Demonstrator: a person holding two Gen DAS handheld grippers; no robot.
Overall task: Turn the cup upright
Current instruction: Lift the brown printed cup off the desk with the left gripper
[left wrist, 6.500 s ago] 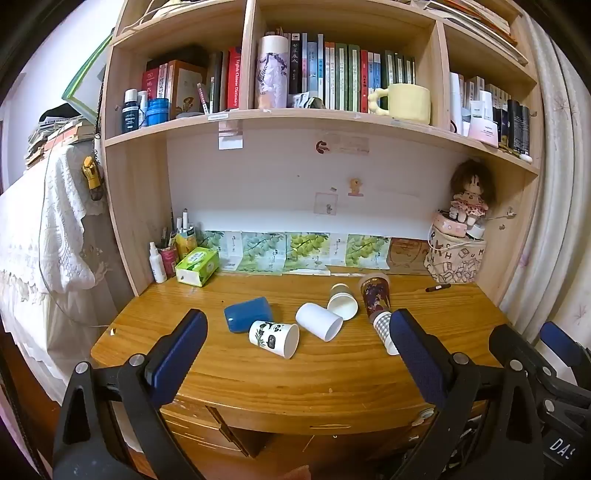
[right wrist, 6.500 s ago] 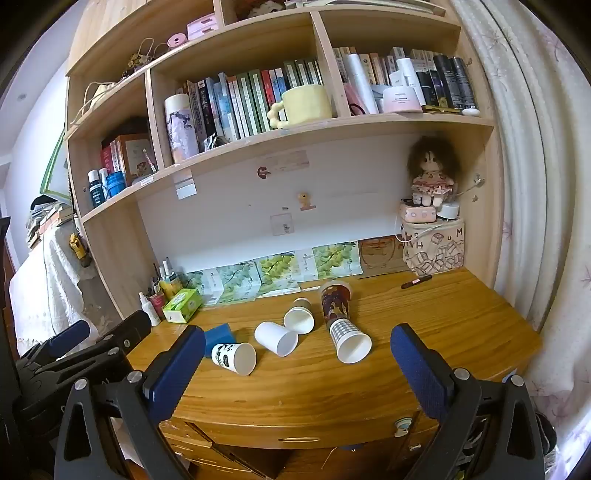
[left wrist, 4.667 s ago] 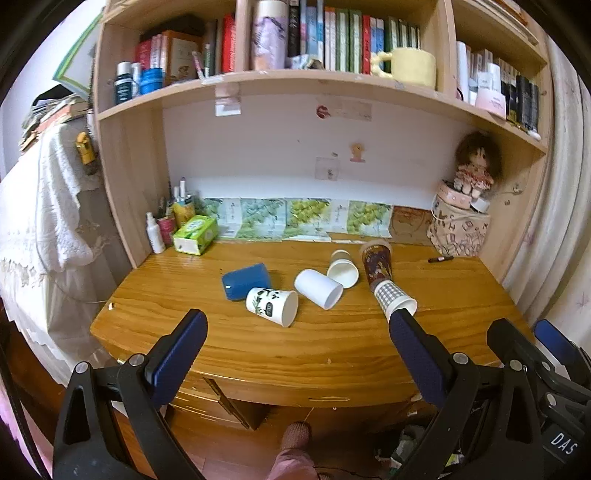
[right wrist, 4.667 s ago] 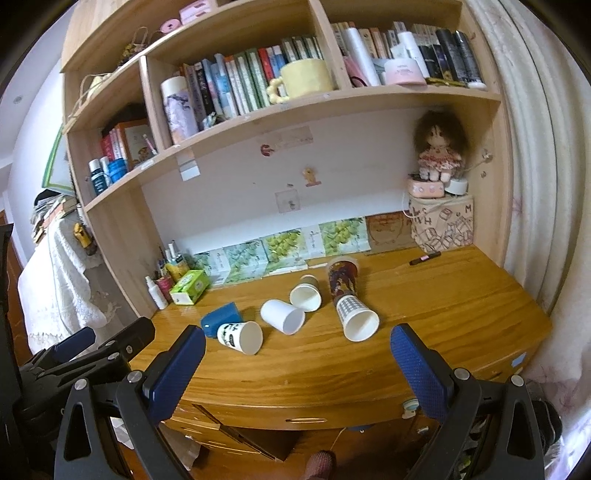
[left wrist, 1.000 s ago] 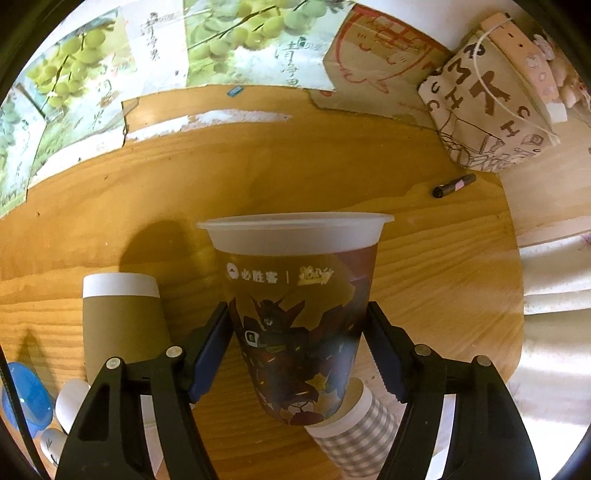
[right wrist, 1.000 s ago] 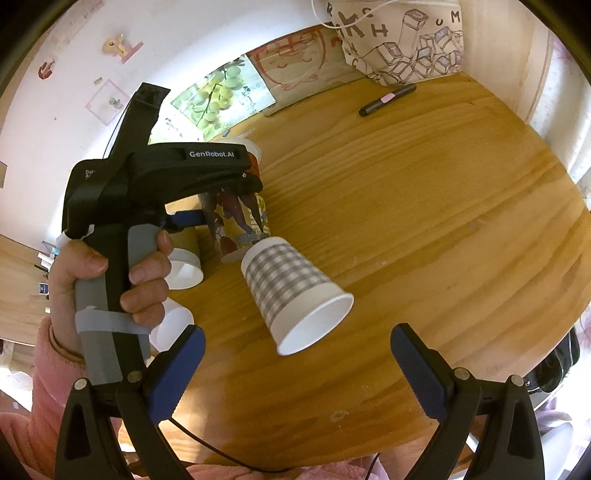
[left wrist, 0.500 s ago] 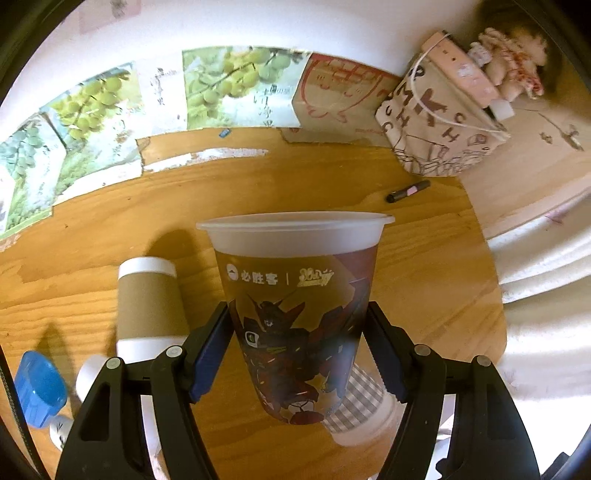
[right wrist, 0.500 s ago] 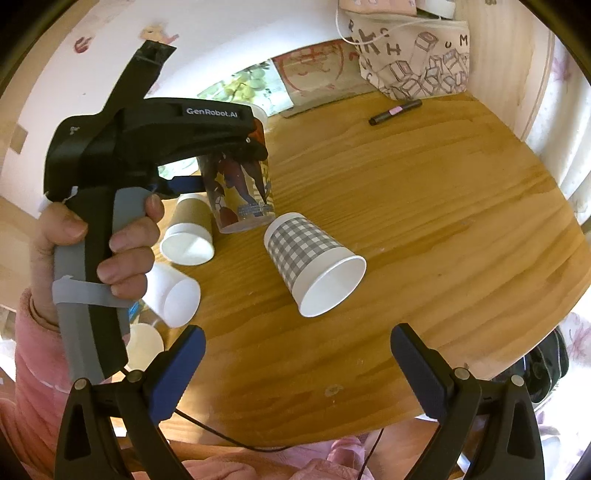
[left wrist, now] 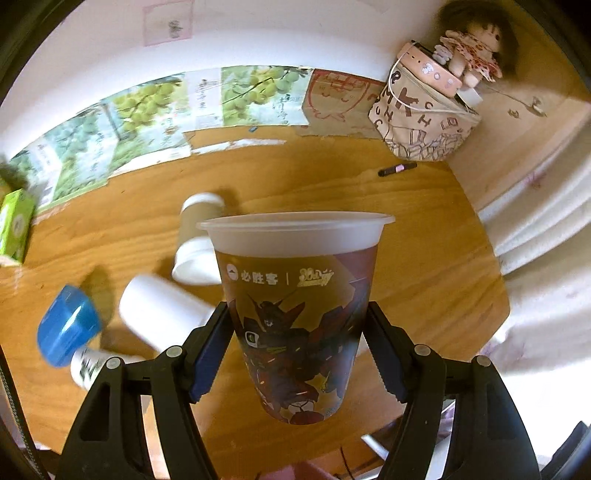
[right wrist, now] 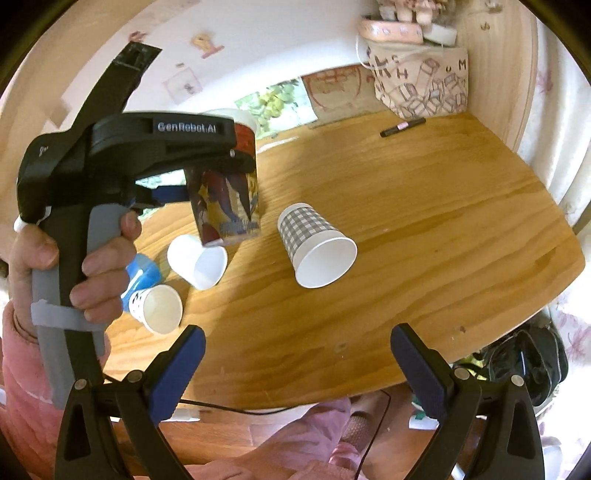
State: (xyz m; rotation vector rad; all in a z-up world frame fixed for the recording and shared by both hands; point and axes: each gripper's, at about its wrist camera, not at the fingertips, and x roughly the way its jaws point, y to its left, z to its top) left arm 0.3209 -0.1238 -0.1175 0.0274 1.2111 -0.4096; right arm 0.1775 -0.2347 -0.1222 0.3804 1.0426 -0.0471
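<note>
Robot-print cup (left wrist: 295, 317) sits clamped mid-body in left gripper (left wrist: 295, 347), rim up, lifted off desk (right wrist: 424, 229) w/ base clear, prob. so it can be set upright. Right gripper (right wrist: 295, 363) spread wide, empty, near checked cup (right wrist: 314, 243) lying on its side.

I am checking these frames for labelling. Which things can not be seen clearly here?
- Checkered cup: absent from left wrist view, behind the held robot-print cup.
- Brown-sleeve cup: blurred; hidden in right wrist view by the left gripper.
- Patterned white cup: partly covered by gripper frame.
- Doll: cut by top edge.
</note>
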